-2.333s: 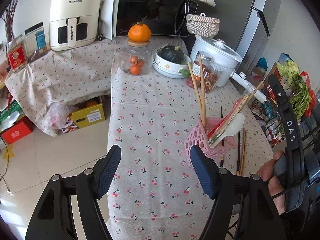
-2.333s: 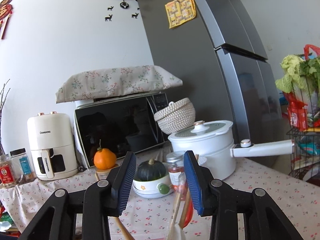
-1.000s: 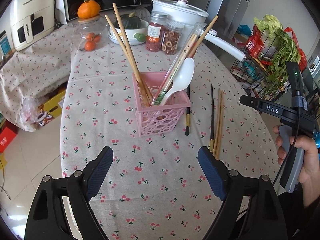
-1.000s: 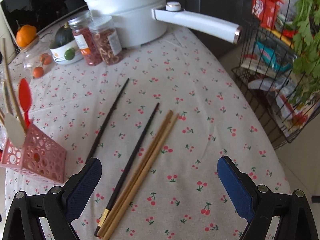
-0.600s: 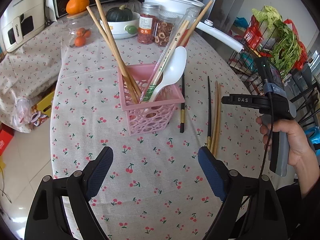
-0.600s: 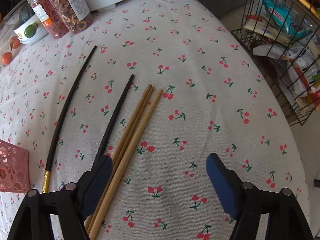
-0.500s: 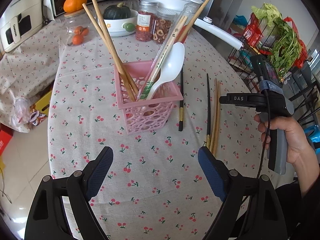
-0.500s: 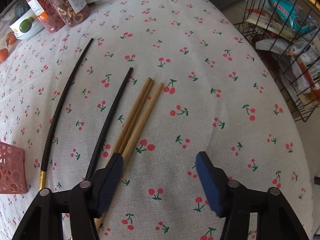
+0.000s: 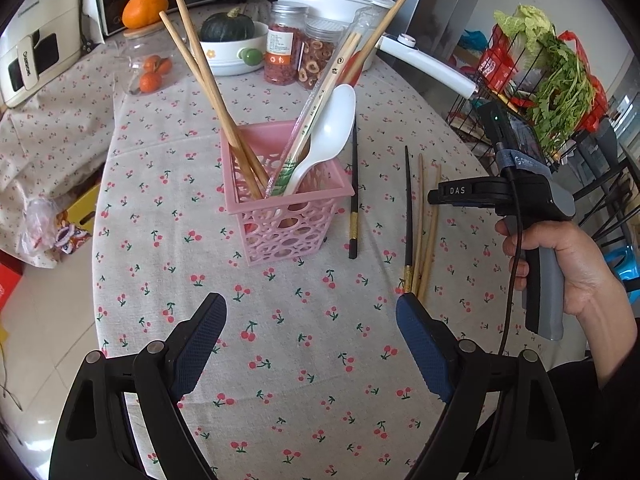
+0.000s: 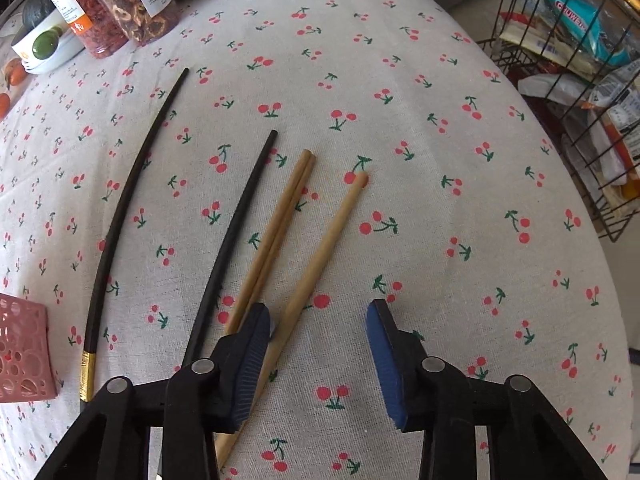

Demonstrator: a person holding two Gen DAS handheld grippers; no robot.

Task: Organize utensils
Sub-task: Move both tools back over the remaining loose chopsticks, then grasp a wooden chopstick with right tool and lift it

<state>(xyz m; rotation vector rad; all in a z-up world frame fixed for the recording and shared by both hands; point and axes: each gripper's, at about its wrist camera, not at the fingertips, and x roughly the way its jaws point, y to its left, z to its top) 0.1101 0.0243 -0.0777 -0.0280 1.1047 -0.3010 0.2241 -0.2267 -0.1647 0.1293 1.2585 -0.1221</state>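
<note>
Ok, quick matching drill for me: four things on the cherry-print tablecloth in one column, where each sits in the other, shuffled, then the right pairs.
1. white plastic spoon
2. black chopstick with gold band
3. lone wooden chopstick
4. green pumpkin

A. in a white bowl
B. between the closing right gripper jaws
C. standing in the pink plastic basket
D. flat beside the basket

Pairs: 1-C, 2-D, 3-B, 4-A
</note>
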